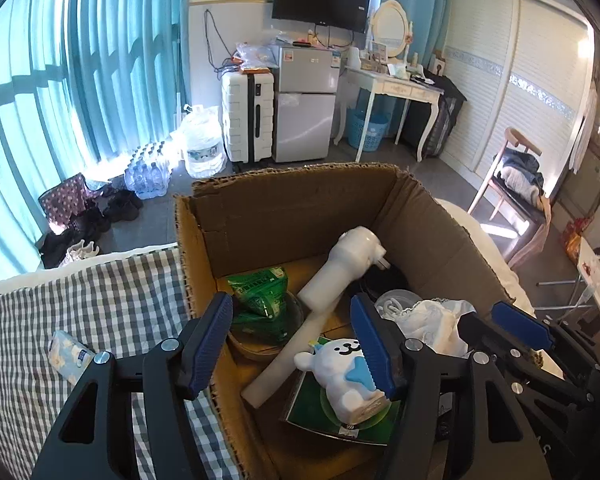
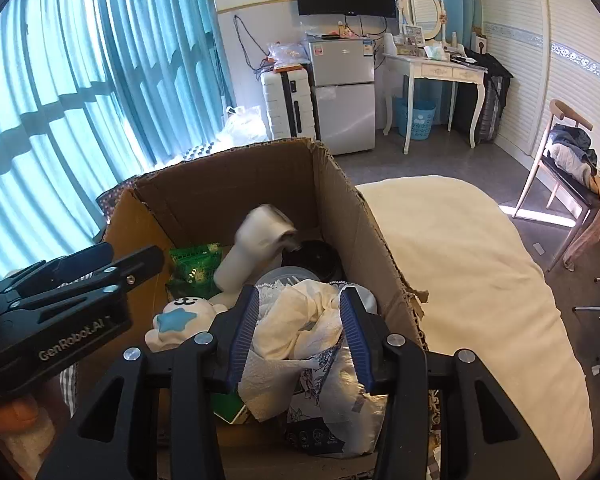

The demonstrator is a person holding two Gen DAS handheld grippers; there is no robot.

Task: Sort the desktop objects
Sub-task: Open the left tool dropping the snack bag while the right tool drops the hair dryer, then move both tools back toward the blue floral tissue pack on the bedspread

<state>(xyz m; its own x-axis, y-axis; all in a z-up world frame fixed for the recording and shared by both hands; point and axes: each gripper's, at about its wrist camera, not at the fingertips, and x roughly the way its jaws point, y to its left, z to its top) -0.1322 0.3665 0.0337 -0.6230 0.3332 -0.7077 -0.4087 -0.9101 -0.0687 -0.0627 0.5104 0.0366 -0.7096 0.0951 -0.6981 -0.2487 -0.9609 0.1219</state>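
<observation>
An open cardboard box [image 1: 292, 208] stands on the bed. In it lie a white bottle [image 1: 340, 268], a green packet [image 1: 260, 292] in a bowl, a white bear toy [image 1: 340, 372] on a green booklet, and crumpled white tissue [image 1: 432, 320]. My left gripper [image 1: 296, 344] is open over the box, its right finger beside the bear toy. My right gripper [image 2: 300, 332] is open around the white tissue [image 2: 300, 328] and a silver tissue pack [image 2: 340, 400] at the box's near side. The box [image 2: 228, 184], the bear toy [image 2: 180, 320] and the left gripper's body [image 2: 60, 304] show in the right wrist view.
A small tissue packet [image 1: 70, 354] lies on the checked sheet [image 1: 60, 320] left of the box. A cream blanket [image 2: 480, 280] covers the bed to the right. Beyond are a fridge [image 1: 304, 104], a suitcase, a dressing table and a chair [image 1: 516, 184].
</observation>
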